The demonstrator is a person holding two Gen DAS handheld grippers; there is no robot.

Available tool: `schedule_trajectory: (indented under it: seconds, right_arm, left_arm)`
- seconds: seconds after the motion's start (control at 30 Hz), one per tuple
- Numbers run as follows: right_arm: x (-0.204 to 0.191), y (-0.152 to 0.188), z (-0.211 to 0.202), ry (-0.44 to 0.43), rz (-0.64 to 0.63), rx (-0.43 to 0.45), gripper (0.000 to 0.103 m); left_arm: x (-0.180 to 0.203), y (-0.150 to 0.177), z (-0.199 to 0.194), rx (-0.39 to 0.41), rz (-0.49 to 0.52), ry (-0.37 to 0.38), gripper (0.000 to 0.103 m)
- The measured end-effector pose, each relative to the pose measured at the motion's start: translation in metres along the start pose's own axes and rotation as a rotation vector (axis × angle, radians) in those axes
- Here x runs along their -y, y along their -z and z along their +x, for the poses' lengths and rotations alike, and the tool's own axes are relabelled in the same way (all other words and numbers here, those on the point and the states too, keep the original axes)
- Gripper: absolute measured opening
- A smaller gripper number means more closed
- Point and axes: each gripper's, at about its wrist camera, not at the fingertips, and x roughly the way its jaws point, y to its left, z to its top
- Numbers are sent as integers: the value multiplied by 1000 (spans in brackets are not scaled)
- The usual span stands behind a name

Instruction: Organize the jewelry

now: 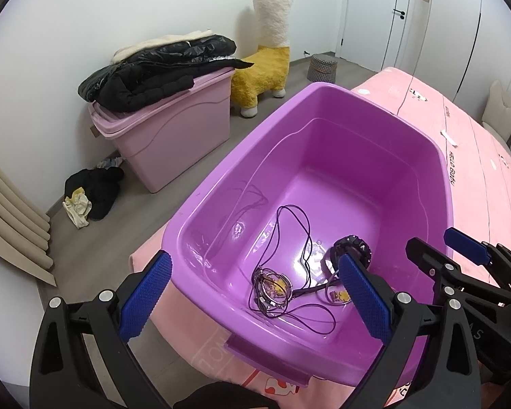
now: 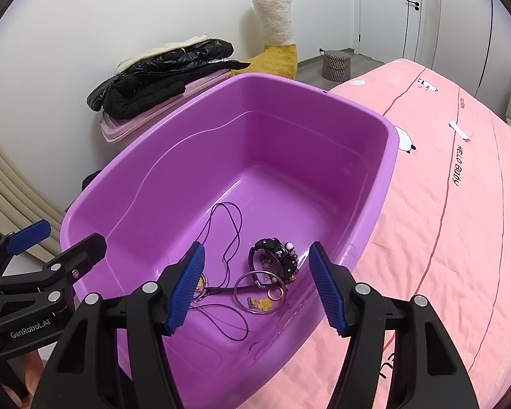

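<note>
- Left claw (image 1: 252, 301): you hold it released, fingers spread wide and empty, one blue pad outside the near-left wall of the tub, the other over its floor.
- Right claw (image 2: 255, 289): likewise released and empty, hovering above the near end of the tub with both pads pointing at the jewelry.
- Purple tub (image 2: 146, 184): it rests on the pink bed (image 2: 460, 238); all the jewelry lies on its floor near the front wall.
- Round pendants (image 1: 272, 288): two ringed discs with yellow inlays, joined by a thin dark cord (image 1: 291, 230) that loops loosely toward the tub's middle.
- Black beaded bracelet (image 2: 276, 259): it lies just beyond the nearer pendant, apparently touching it.
- Suggested handling: judged from this layout, descend steeply with the right claw, pinch a pendant ring rather than the slack cord, and lift slowly so the cord does not drag the bracelet.
- Background: a lidded pink bin (image 1: 173, 136) carrying a black jacket (image 1: 153, 71), well apart on the floor.
</note>
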Motion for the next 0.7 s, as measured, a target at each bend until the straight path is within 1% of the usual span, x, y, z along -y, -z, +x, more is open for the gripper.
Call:
schedule_trajectory:
  seconds: [0.7]
  right_arm:
    - [0, 3, -3, -5, 13, -1, 62]
  left_arm:
    - [0, 2, 0, 5, 11, -15, 97]
